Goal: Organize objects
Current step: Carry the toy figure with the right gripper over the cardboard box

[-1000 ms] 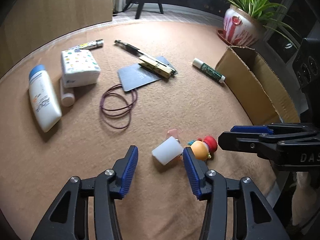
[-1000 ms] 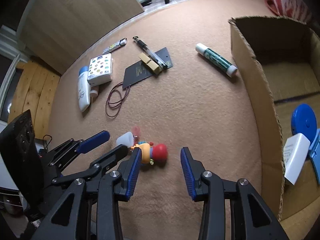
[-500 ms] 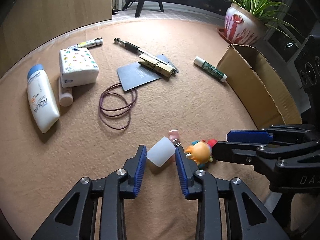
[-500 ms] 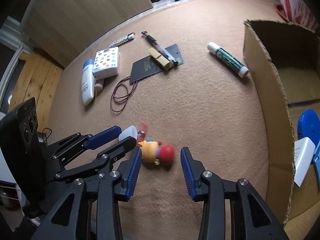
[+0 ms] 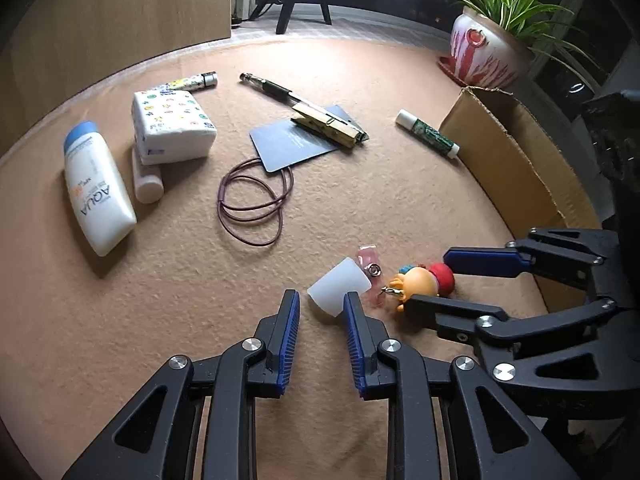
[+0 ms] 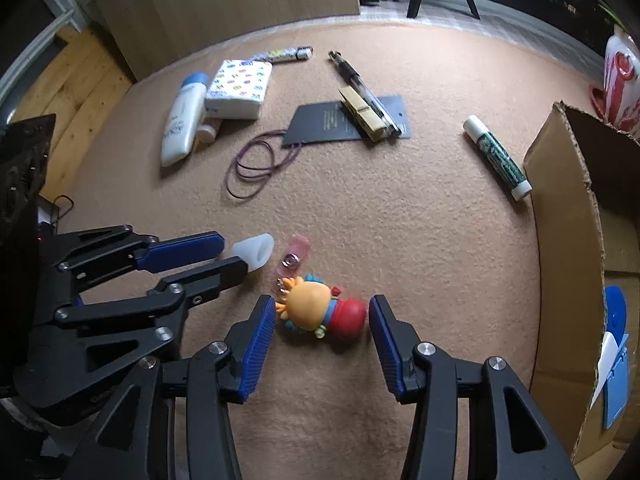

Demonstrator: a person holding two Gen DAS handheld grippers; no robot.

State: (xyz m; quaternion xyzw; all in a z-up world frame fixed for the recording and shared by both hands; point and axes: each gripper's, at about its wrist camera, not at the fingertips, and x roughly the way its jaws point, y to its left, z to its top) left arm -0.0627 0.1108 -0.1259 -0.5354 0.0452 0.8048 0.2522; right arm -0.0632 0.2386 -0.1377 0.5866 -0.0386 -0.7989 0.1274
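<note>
Compared with a second ago, the left tongs [image 5: 319, 312] have narrowed around the white cap [image 5: 338, 286] but do not clamp it yet, so its pickup seems near. The right tongs [image 6: 322, 322] are apart, now with the toy figure [image 6: 320, 312] lying between them on the carpet [image 6: 400, 220]. The cardboard box [image 6: 568, 200] waits at the right.

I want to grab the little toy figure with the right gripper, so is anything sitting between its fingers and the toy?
Nothing visible does. The toy figure lies on the carpet between the right gripper's open fingers, with bare carpet either side. The pink clip and white cap lie beyond the toy, by the left gripper.
</note>
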